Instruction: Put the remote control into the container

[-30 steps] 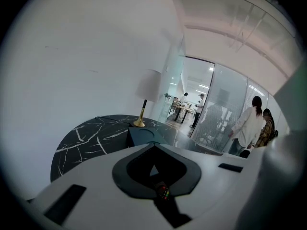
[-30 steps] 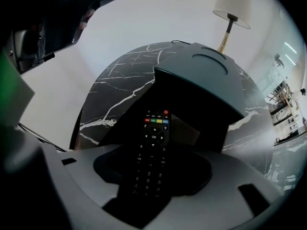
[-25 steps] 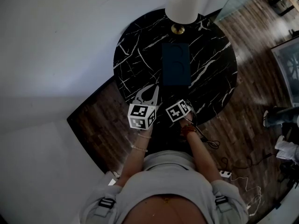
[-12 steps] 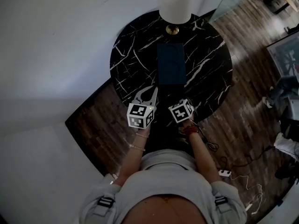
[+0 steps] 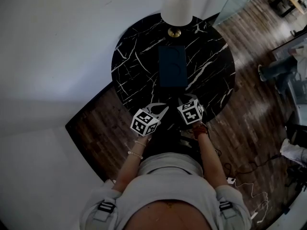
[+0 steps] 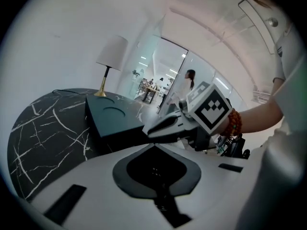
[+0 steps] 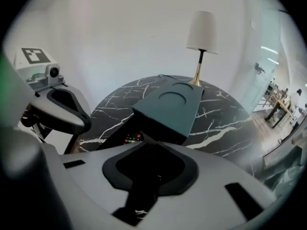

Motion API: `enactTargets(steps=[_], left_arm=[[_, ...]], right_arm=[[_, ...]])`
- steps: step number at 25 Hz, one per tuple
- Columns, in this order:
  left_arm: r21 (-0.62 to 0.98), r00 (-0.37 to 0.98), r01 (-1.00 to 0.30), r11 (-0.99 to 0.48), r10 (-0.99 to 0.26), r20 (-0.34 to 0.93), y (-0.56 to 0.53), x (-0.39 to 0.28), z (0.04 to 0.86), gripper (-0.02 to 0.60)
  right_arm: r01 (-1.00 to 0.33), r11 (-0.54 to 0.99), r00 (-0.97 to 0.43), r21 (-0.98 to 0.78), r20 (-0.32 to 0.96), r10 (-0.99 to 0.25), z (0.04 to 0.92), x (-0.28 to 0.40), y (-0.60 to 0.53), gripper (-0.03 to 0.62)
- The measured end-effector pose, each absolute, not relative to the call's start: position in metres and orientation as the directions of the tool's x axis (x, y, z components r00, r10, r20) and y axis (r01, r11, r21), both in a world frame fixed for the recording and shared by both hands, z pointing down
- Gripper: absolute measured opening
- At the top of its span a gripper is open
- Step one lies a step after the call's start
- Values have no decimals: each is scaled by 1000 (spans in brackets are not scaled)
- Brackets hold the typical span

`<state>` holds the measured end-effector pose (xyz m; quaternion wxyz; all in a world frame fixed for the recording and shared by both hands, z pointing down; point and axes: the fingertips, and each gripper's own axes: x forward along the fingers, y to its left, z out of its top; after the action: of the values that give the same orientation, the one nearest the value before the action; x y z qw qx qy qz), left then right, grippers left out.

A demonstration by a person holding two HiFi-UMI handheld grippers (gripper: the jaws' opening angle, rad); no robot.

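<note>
On the round black marble table [image 5: 134, 56], a dark teal container [image 5: 172, 66] lies lengthwise near the centre. Its flat top bears circular recesses. A lamp [image 5: 176, 6] with a white shade stands just beyond the container's far end.

At the table's near edge, the person holds both grippers side by side, near each other. The right gripper [image 7: 144, 140] has just been closing its jaws. They stand narrow, clamped on the remote control [image 7: 127, 139], a black unit with coloured buttons. The remote control is outside the container, just before its near end. Whether it touches the table cannot be determined.

The left gripper [image 6: 153, 145] has its jaws together with nothing between them and is angled toward the right gripper. A bead bracelet [image 6: 233, 123] sits on the right wrist.
</note>
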<state>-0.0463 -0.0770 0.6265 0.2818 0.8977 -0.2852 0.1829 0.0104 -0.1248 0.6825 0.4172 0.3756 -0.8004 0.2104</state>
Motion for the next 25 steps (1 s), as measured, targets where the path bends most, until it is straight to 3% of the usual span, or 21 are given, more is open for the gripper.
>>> enactTargets(steps=[11, 25], left_arm=[[389, 751, -617, -684, -365, 549, -44, -40, 645, 2], [391, 745, -530, -752, -193, 638, 11, -24, 669, 2]], right_arm=[[-776, 631, -400, 13, 763, -508, 668, 22, -155, 14], [-791, 610, -396, 34, 731, -555, 662, 24, -192, 12]])
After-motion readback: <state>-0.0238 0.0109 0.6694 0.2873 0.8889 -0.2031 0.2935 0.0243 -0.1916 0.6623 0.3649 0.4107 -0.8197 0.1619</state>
